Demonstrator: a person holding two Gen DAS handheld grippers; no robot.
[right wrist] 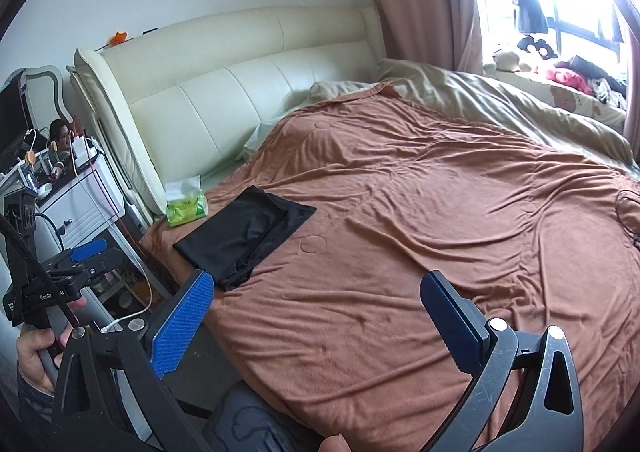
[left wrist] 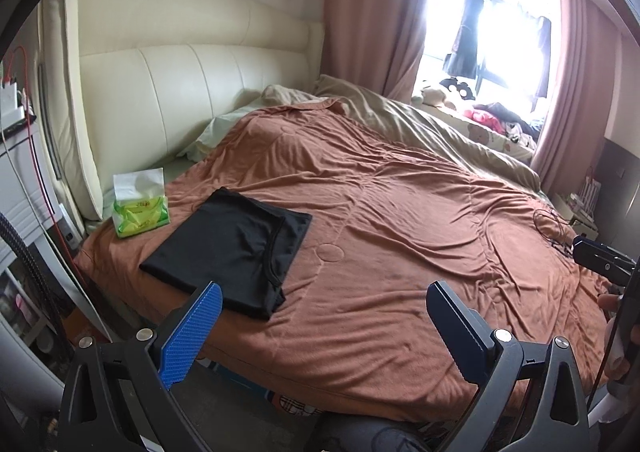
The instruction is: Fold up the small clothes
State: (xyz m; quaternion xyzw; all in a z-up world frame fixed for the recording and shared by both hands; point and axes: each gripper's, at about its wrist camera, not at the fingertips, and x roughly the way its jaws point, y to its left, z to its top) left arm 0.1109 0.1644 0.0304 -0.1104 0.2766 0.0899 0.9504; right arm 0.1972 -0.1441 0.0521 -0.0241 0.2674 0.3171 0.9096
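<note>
A black garment point(left wrist: 230, 248) lies folded flat into a rectangle on the brown bedspread point(left wrist: 400, 212), near the bed's left edge. It also shows in the right wrist view point(right wrist: 248, 232). My left gripper point(left wrist: 320, 304) is open and empty, held above the bed's near edge, just to the right of the garment. My right gripper point(right wrist: 316, 292) is open and empty, above the near part of the bedspread point(right wrist: 440, 212), right of the garment. The left gripper also shows at the left in the right wrist view point(right wrist: 86, 252).
A green tissue pack point(left wrist: 138, 204) stands beside the garment by the cream headboard point(left wrist: 180, 64). A white nightstand point(right wrist: 76, 204) with cables stands left of the bed. A beige duvet point(left wrist: 420, 124) is bunched at the far side. Clothes and toys lie on the windowsill point(left wrist: 492, 120).
</note>
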